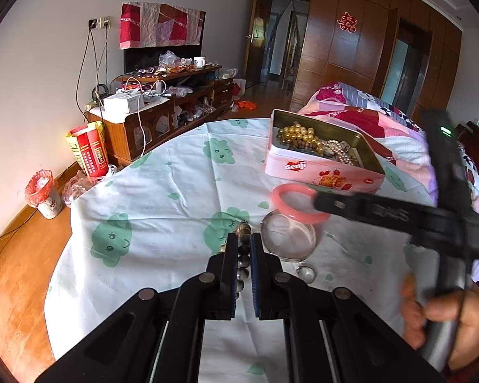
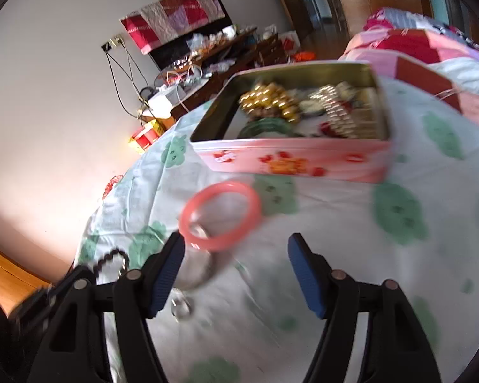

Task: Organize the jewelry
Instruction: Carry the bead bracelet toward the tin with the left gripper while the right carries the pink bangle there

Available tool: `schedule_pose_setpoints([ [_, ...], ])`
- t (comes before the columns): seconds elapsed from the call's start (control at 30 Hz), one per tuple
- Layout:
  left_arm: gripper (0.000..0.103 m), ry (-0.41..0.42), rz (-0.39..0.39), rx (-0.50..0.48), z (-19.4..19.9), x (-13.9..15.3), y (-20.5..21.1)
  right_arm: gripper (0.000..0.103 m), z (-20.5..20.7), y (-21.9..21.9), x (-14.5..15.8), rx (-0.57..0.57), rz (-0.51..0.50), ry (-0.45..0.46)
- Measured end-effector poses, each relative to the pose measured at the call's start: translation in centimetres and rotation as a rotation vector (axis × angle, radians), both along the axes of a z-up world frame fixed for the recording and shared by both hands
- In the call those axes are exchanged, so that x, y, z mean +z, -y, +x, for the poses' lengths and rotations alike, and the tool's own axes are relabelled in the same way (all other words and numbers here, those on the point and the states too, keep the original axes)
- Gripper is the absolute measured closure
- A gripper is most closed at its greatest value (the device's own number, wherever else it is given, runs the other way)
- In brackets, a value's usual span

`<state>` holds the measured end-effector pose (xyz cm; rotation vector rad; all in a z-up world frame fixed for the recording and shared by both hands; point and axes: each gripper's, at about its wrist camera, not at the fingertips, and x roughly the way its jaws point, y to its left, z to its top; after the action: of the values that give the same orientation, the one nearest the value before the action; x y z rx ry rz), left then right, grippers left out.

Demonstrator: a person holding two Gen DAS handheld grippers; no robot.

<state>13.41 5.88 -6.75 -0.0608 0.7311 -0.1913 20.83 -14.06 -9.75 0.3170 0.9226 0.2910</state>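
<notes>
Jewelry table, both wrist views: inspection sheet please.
Surface: white cloth with green prints over a round table.
Job's things: open pink tin holding gold and white bead strands; pink bangle on the cloth before it; dark bead strand.
Clutter: clear round glass dish; small clear piece.
Grippers: left gripper shut on the dark bead strand; right gripper open, nothing between its pads, the pink bangle just ahead.
Cables: several hang from the wall socket.
Surroundings: cluttered wooden cabinet, bin, bed.
</notes>
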Motion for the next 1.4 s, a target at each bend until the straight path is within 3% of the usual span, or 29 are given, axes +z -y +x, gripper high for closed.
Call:
schedule_pose_setpoints([
  [0.07,0.097,-0.004,-0.004,0.007,0.1,-0.1,-0.4,0.017,1.5,-1.3,-0.4,0.009,-0.043,-0.013],
  [0.17,0.097,-0.013,-0.017,0.016,0.3,-0.4,-0.9,0.014,3.3,-2.9,-1.2,0.022,-0.100,-0.054],
  [0.37,0.097,-0.017,-0.025,0.024,0.6,-0.6,-1.4,0.007,4.3,-6.0,-1.6,0.061,-0.250,-0.050],
  [0.43,0.097,-0.014,-0.029,0.026,0.6,-0.5,-1.6,0.008,4.1,-6.4,-1.9,0.070,-0.304,-0.033],
  [0.5,0.097,-0.012,-0.030,0.031,0.6,-0.4,-1.7,0.017,3.7,-6.4,-1.9,0.061,-0.349,-0.010],
  [0.67,0.097,-0.012,-0.032,0.032,0.6,-0.5,-1.8,0.019,3.4,-4.3,-1.3,0.053,-0.286,-0.017],
  [0.73,0.097,-0.011,-0.033,0.030,0.7,-0.5,-1.8,0.019,2.6,-2.7,-0.9,0.033,-0.218,-0.003],
  [0.93,0.097,0.002,-0.029,0.007,0.9,-0.1,-0.8,0.019,-1.6,0.9,2.9,-0.026,-0.072,0.169],
  [1.13,0.097,0.073,-0.036,-0.048,0.6,1.5,0.9,0.019,-4.1,1.7,5.8,-0.098,-0.162,0.306],
  [1.4,0.097,0.122,-0.088,-0.100,2.0,2.7,2.3,0.019,-4.9,4.5,7.0,-0.196,-0.197,0.361],
])
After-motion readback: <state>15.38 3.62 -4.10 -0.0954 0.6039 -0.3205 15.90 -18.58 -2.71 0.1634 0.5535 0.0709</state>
